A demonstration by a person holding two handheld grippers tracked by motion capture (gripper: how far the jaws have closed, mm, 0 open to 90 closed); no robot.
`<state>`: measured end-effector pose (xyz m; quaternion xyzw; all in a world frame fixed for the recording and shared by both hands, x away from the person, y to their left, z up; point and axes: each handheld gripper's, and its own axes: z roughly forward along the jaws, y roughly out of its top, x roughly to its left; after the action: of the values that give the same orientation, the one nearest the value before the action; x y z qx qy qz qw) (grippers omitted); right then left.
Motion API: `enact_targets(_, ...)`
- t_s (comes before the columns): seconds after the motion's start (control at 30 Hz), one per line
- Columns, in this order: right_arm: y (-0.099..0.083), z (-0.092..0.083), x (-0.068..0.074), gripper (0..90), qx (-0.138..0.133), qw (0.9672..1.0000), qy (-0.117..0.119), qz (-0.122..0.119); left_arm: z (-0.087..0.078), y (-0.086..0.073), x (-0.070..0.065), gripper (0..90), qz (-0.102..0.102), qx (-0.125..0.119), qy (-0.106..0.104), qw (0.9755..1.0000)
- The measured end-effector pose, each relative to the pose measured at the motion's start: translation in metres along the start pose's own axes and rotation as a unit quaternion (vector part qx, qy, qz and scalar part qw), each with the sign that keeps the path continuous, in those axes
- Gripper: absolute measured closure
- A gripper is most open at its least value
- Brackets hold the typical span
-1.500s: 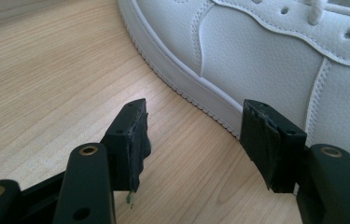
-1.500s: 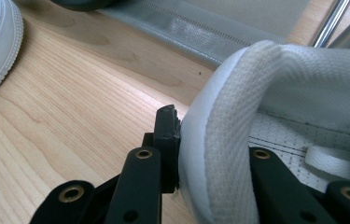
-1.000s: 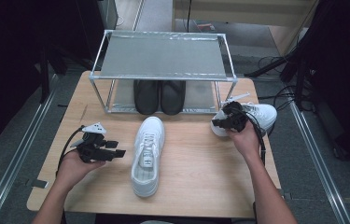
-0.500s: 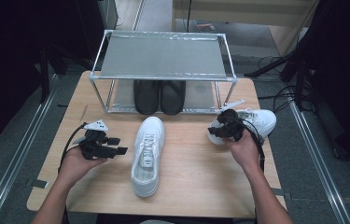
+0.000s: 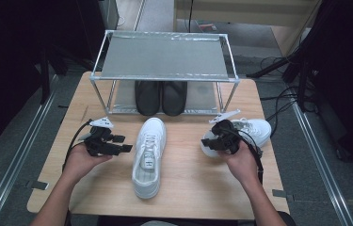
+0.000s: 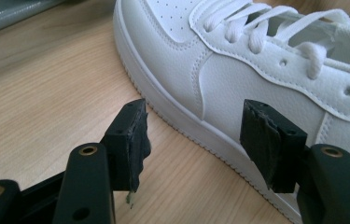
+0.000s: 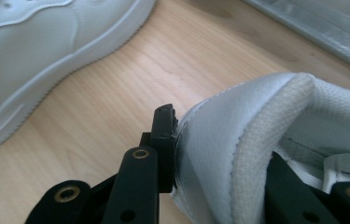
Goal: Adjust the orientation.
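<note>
On the wooden table [image 5: 188,188], the right gripper [image 5: 217,139] holds a white sneaker [image 5: 254,129] by its heel collar: in the right gripper view one black jaw presses the outside of the heel [image 7: 219,154] while the other sits inside the padded opening, so the grip is closed on the shoe. This held sneaker sits at about three o'clock from the table's middle, its toe pointing away toward the right edge and its heel toward the centre. The left gripper [image 5: 120,143] hovers at about nine o'clock, jaws spread wide with nothing between them; its own view shows both pads apart just beside the flank of the second white sneaker [image 6: 256,70] without touching it. That second sneaker [image 5: 148,155] lies flat at the table's centre, toe toward twelve o'clock and heel toward six. At twelve o'clock stands a metal shoe rack [image 5: 164,56] with a grey top shelf, and a pair of black shoes [image 5: 161,96] rests side by side on its lower level, just beyond the centre sneaker's toe.
</note>
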<state>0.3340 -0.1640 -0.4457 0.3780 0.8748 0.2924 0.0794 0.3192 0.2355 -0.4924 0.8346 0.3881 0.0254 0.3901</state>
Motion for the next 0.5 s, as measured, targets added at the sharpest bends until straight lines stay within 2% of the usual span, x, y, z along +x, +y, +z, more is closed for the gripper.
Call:
enact_targets(0.3, 0.003, 0.004, 0.032, 74.5, 0.010, 0.9993, 0.027, -0.026, 0.005, 0.005, 0.003, 41.9, 0.003, -0.001, -0.007, 1.0000)
enact_targets(0.5, 0.005, 0.009, 0.051, 74.6, 0.015, 0.9984, 0.033, -0.044, 0.008, 0.009, 0.003, 41.9, 0.004, 0.001, -0.009, 0.9999)
